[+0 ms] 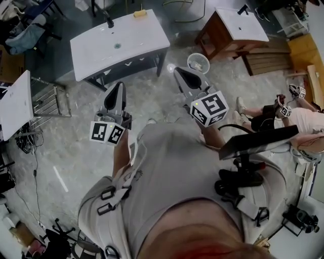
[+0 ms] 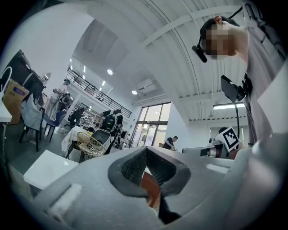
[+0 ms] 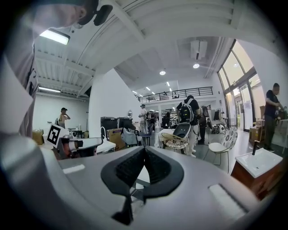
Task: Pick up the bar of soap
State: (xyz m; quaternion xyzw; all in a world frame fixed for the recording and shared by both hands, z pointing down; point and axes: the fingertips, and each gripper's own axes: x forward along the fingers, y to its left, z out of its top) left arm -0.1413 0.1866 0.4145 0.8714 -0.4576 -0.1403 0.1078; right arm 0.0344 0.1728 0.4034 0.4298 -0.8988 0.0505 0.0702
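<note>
A yellow bar of soap [image 1: 140,13] lies at the far edge of a white sink counter [image 1: 96,48], to the right of its black tap [image 1: 109,21]. I hold both grippers up in front of my chest, well short of that counter. In the head view the left gripper [image 1: 119,86] is shut and holds nothing. The right gripper [image 1: 178,71] is also shut and empty. In the left gripper view the left gripper [image 2: 145,150] points across the hall with its tips together. The right gripper [image 3: 144,150] in its own view looks the same. Neither gripper view shows the soap.
A wooden vanity with a white top [image 1: 238,25] stands at the back right, with a round wicker basket [image 1: 198,61] on the floor before it. A white table [image 1: 15,103] is at the left. A seated person [image 1: 304,119] and a black screen [image 1: 258,141] are to my right.
</note>
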